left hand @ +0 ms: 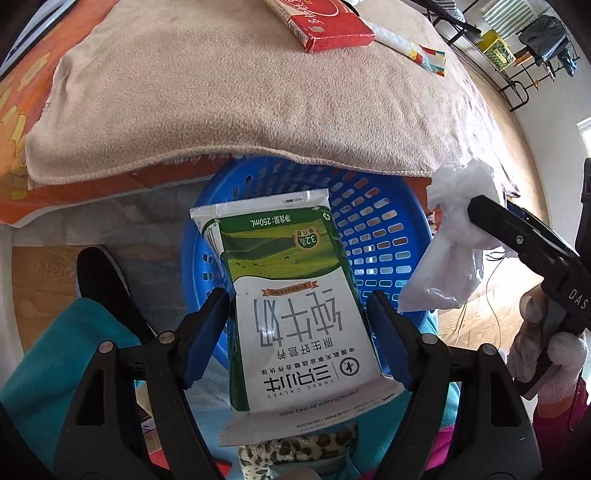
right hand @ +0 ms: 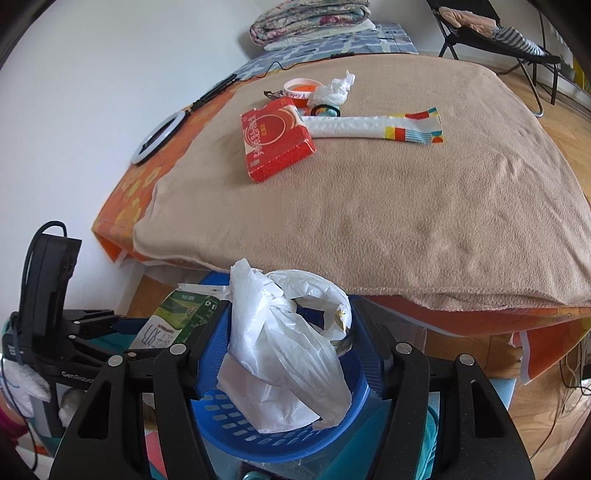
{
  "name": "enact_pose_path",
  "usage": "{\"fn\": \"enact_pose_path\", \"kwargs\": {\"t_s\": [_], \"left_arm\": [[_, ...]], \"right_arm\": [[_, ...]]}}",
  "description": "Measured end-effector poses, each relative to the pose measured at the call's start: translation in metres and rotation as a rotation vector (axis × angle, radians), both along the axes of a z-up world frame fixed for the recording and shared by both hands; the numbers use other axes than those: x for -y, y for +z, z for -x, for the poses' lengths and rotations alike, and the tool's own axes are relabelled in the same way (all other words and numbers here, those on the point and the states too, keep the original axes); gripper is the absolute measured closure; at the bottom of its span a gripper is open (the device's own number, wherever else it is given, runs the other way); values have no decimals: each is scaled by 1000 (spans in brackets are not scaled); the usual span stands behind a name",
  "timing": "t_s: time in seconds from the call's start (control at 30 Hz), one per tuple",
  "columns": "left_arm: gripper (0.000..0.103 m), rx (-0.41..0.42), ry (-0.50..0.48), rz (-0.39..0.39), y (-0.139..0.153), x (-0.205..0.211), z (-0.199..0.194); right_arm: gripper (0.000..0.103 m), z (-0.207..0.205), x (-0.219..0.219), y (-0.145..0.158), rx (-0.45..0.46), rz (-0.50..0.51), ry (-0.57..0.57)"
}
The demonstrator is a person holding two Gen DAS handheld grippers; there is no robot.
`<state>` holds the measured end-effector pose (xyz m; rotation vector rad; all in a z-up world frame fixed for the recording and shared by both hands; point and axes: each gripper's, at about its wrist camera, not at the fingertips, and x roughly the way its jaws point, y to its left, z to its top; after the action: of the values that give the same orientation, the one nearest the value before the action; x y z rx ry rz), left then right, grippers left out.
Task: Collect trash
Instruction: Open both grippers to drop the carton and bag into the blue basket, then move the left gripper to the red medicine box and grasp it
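My left gripper [left hand: 295,332] is shut on a green and white milk carton [left hand: 295,306], held over the blue perforated basket [left hand: 373,221] at the bed's edge. The carton also shows in the right wrist view [right hand: 177,317]. My right gripper [right hand: 291,343] is shut on a crumpled white plastic bag [right hand: 284,354], held above the blue basket [right hand: 273,439]; the bag also shows in the left wrist view [left hand: 454,236]. On the bed lie a red flat box [right hand: 275,140], a long white wrapper with coloured ends [right hand: 373,127] and another white bag [right hand: 332,92].
A tan blanket [right hand: 369,206] covers the bed over an orange sheet [right hand: 122,206]. A ring light [right hand: 159,136] lies at the bed's left edge. A folded quilt [right hand: 310,18] sits at the far end. A folding chair [right hand: 491,33] stands on the wooden floor at right.
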<state>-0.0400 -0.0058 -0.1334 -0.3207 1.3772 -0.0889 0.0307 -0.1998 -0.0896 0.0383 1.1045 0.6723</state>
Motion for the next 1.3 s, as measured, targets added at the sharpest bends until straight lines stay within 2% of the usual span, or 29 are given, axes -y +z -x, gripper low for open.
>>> {"fn": "enact_pose_path", "kwargs": {"t_s": [0.23, 0.57, 1.03, 1.3], "left_arm": [[24, 14, -18, -32, 1, 6, -4], [24, 13, 9, -22, 0, 1, -10], [24, 54, 80, -11, 18, -11, -17], [24, 92, 109, -14, 41, -14, -42]], "right_arm": [[37, 0, -5, -19, -60, 26, 11], [36, 0, -8, -36, -104, 71, 23], [35, -11, 1, -27, -85, 59, -5], [35, -28, 13, -14, -60, 46, -32]]}}
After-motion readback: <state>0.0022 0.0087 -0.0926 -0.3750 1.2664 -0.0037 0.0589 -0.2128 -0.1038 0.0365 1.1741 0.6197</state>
